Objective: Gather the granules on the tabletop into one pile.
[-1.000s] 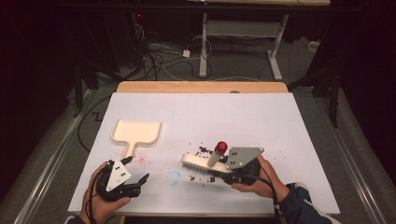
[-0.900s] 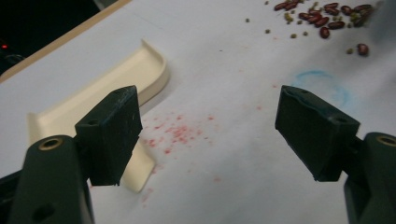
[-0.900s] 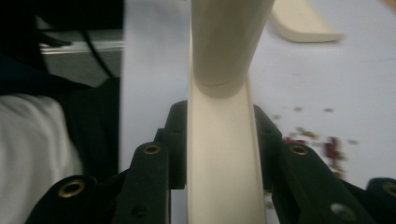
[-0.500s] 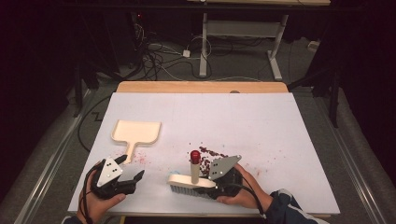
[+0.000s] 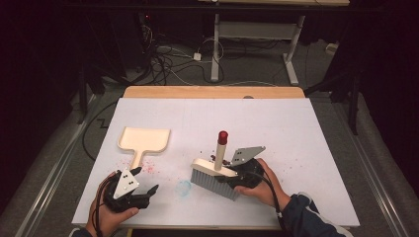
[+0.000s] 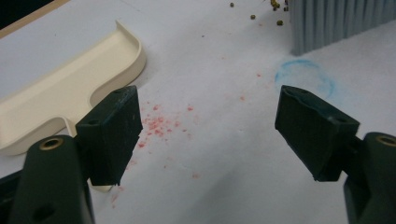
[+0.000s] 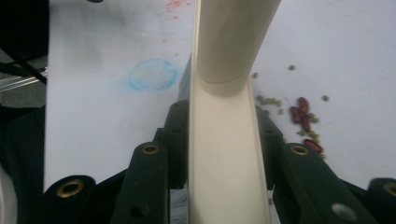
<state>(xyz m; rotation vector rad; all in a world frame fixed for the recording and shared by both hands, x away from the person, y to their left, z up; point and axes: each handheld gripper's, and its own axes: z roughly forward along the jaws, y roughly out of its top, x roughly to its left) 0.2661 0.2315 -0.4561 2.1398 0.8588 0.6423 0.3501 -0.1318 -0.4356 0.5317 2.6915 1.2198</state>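
A cream plastic brush (image 5: 217,174), with a flat rectangular head, dense grey bristles and a round handle capped in red, is clamped by its head between the jaws of the right gripper (image 5: 231,178); it is seen standing bristles-down on the white matte table (image 5: 296,128), at 5 o'clock from the table's centre. In the right gripper view, the smooth cream head (image 7: 226,154) is shown pressed on both sides by the black pads, with small round green beans and glossy red kidney beans (image 7: 303,116) scattered at 3 o'clock of it. The left gripper (image 5: 146,182) is held with its jaws spread wide and nothing between them, at 9 o'clock from the brush. A cream dustpan (image 5: 143,140) with a raised curved rim is laid flat at 12 o'clock of this gripper. Fine red crumbs (image 6: 156,123) and a faint blue chalky ring (image 6: 306,79) are marked on the surface.
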